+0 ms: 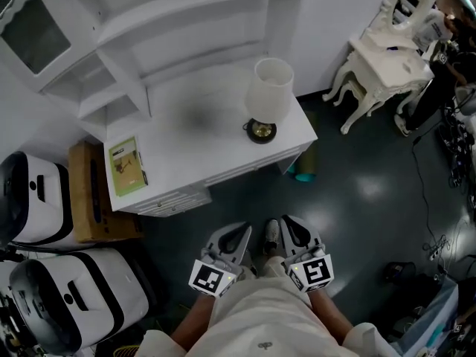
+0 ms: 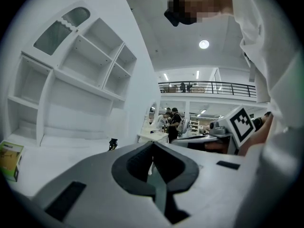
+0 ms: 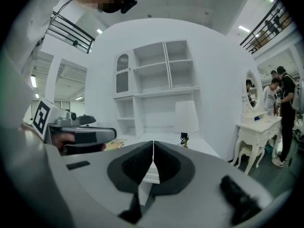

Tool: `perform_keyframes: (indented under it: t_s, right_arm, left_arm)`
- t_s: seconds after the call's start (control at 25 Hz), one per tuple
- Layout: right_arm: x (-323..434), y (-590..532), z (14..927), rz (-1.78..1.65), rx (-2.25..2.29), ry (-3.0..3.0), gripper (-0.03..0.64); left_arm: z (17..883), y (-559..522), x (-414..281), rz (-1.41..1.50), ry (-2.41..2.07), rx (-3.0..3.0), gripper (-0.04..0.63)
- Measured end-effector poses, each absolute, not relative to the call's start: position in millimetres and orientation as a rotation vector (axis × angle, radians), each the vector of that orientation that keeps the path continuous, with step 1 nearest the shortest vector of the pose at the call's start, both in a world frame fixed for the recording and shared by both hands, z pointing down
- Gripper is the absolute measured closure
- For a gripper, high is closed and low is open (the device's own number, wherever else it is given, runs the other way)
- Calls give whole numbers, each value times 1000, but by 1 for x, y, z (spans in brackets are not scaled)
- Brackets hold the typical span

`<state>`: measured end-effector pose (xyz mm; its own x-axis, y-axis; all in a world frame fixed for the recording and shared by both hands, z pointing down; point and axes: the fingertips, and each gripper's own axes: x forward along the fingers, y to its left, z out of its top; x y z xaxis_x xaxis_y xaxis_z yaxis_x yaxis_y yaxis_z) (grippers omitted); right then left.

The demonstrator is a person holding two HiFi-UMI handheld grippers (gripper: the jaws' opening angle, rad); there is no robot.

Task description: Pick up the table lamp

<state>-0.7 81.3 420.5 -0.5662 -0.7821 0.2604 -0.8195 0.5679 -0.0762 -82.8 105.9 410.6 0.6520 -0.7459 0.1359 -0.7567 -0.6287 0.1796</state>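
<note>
The table lamp [image 1: 268,91] has a white shade over a small dark and gold base [image 1: 261,131]. It stands upright near the right front corner of the white desk [image 1: 186,143]. Both grippers are low and close to my body, well short of the desk. My left gripper [image 1: 245,230] and my right gripper [image 1: 287,222] are side by side, both shut with nothing between the jaws. In the right gripper view the lamp [image 3: 186,116] is straight ahead, beyond the shut gripper [image 3: 153,144]. From the left gripper [image 2: 153,144], only the lamp's dark base [image 2: 112,144] stands out.
White shelves [image 1: 149,21] rise behind the desk. A green booklet [image 1: 125,166] lies at its left front. A cardboard box [image 1: 89,199] and two white and black cases [image 1: 37,199] stand on the left, a white vanity table [image 1: 387,58] on the right, with cables [image 1: 454,155] beyond.
</note>
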Motion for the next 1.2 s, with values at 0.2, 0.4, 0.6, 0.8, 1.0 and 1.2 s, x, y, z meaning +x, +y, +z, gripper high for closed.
perform_keyframes:
  t_s: [0.2,0.4,0.6,0.8,1.0,1.2]
  right_arm:
    - [-3,47,416,262,1273,-2653,603]
    - [1,18,415,245,1208,-2685,603]
    - [19,-13,418,241,1169,-2699,603]
    - [41,-42,421,238,1154,-2708,603]
    - [56,-61,430,248,1122,-2718,603]
    - [55,-78,438,217,1065,-2739,603]
  left_arm:
    - [405,83,-70,73,-1253,2644,585]
    - [398,53,-58,53,-1292,2621,584]
    - [392,22,-42,54,-1332,2610,584]
    - [393,-3,-19,53,-1362,2582,584]
    - [397,-21,0,34,-1385,2541,585]
    - [401,-42,13,27,-1408,2518,584]
